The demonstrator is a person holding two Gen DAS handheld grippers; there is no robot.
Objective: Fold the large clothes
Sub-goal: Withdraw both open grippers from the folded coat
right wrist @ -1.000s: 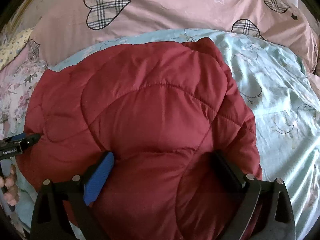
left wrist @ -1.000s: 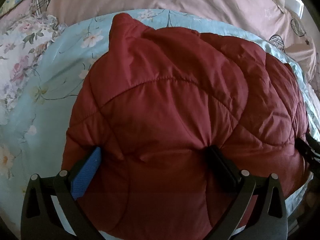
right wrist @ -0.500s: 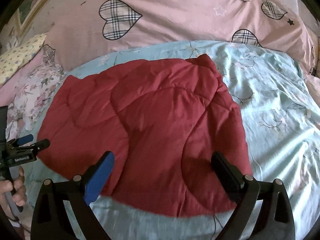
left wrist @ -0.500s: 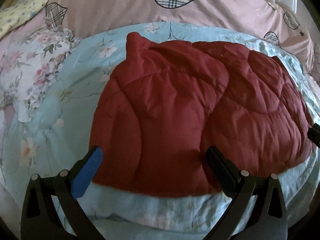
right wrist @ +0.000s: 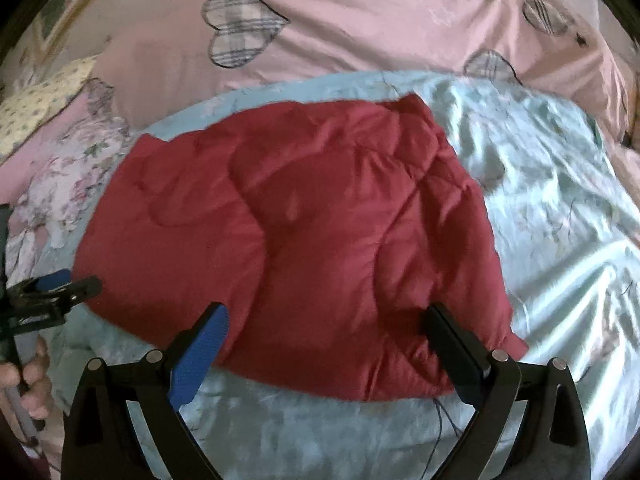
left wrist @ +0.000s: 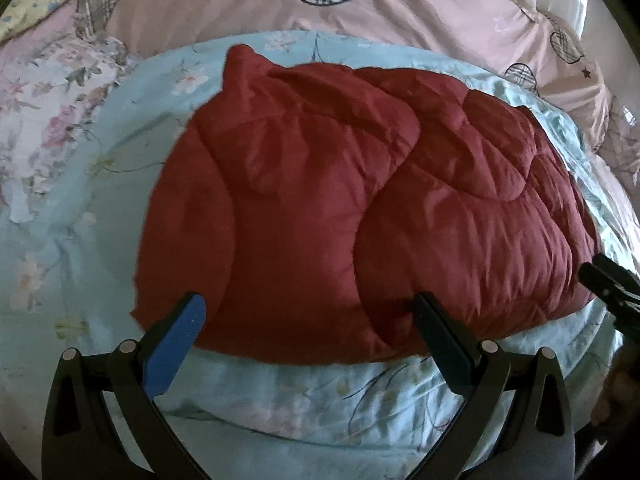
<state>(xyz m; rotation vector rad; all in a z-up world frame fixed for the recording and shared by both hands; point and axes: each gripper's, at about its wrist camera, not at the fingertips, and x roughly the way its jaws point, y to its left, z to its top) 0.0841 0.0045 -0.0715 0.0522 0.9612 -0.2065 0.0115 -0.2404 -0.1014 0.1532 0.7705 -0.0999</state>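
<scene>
Red jacket (left wrist: 360, 220): folded on the blue sheet (left wrist: 300, 396), just ahead of your fingers, long axis crosswise. Left gripper (left wrist: 308, 320) and right gripper (right wrist: 326, 324): spread wide, empty, equally near.

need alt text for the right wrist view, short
A folded dark red quilted jacket lies on a light blue floral sheet, the open right gripper just short of its near edge. The left gripper shows at far left; pink heart-print bedding lies behind.
</scene>
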